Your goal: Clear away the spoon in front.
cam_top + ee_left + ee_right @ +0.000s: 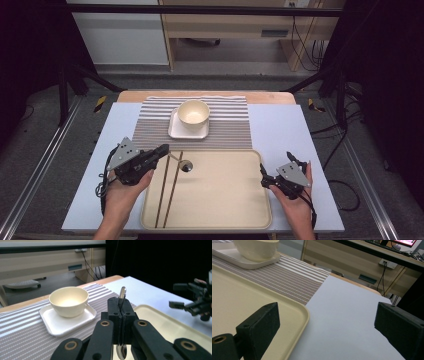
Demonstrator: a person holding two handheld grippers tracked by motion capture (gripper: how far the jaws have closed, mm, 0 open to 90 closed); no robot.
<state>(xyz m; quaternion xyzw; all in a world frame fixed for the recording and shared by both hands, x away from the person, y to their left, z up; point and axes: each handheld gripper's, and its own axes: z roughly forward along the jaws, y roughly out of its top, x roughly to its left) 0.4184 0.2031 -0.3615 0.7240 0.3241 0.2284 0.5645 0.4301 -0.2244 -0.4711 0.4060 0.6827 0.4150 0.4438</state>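
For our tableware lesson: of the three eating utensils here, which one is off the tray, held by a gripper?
The spoon: the left gripper is shut on its metal handle. The two dark chopsticks lie side by side on the tray, untouched.

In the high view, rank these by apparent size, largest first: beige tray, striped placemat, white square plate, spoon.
1. beige tray
2. striped placemat, slightly smaller, though farther from the camera
3. white square plate
4. spoon, held in the left gripper
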